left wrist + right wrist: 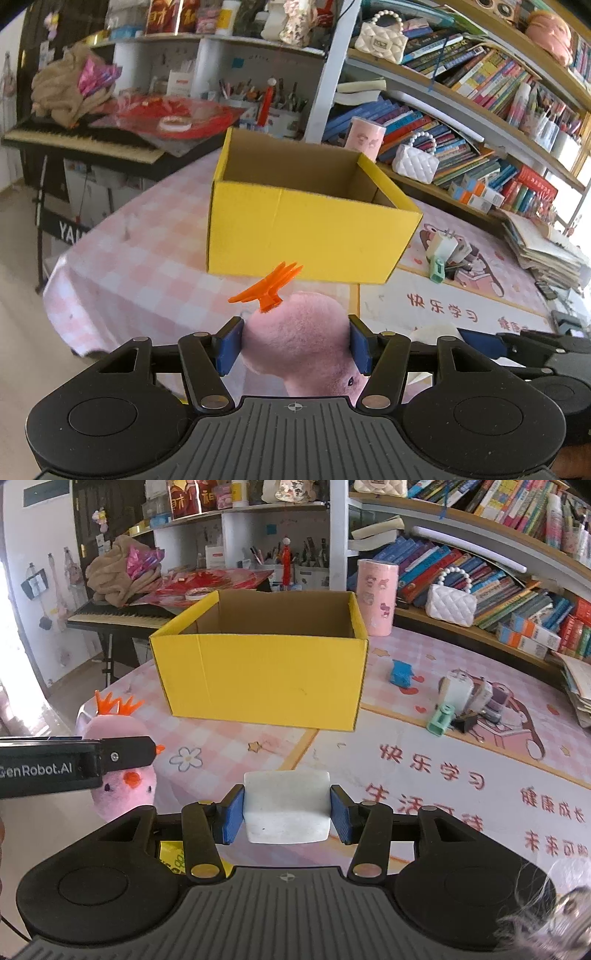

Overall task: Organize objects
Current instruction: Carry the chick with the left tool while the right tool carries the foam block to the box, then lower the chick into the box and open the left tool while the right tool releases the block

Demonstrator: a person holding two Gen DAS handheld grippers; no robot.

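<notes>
Blue pads of the left gripper (295,347), at the bottom centre of its own view, press on both sides of a pink plush toy (299,343) with an orange crown; the toy is lifted off the table. The right gripper (287,814), low in its view, is likewise closed on a white block (287,806). Beyond both tools, at mid-frame, stands the open yellow box (258,675) on the pink checked tablecloth (147,258); as far as its inside shows, it looks empty. By this judgement two pickups are done and neither thing is yet in the box. Left to gather, at right of the box: a small blue toy (400,672) and a cluster of chargers and clips (461,701).
</notes>
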